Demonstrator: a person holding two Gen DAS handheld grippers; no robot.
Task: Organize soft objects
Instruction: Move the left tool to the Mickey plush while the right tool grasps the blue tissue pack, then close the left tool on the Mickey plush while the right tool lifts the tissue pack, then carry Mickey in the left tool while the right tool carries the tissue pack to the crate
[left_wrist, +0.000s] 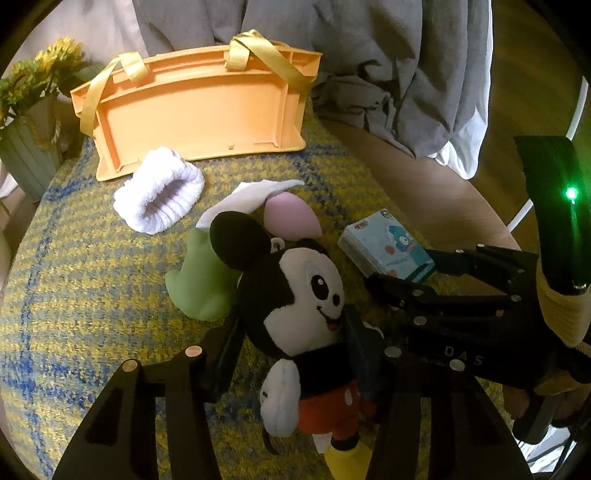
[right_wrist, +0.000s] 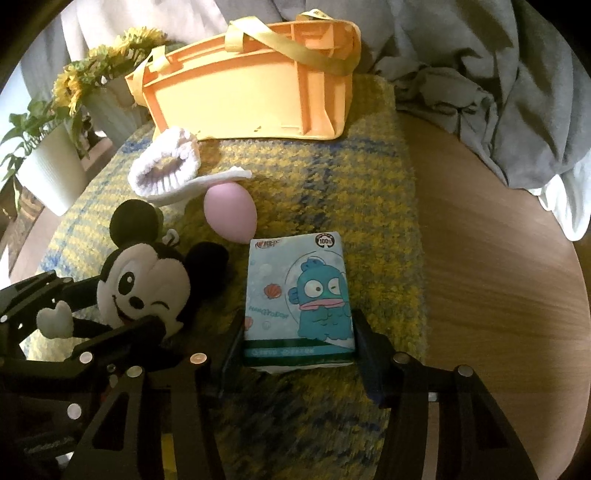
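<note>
2 soft things are each framed by a hand-held gripper on the yellow-and-blue mat (left_wrist: 74, 288) covering the round surface (right_wrist: 498, 288). The mouse plush (left_wrist: 306, 317) lies between the fingers of the left hand-held gripper (left_wrist: 291, 354), its long axis running along the fingers, head away from the hand and feet toward it. The fingers flank its neck and torso and appear pressed against the body, so a pinch on the plush is judged. The tissue pack (right_wrist: 299, 302) lies flat between the fingers of the right hand-held gripper (right_wrist: 299, 354), its long axis also pointing away. Its near end is flanked on both sides and contact looks made, though a firm squeeze cannot be confirmed. The orange basket (right_wrist: 251, 85) lies tipped on its side at the mat's far edge, beyond both grippers, so each thing is judged to need carrying forward. The left side is nearer the plush, the right nearer the pack.
</note>
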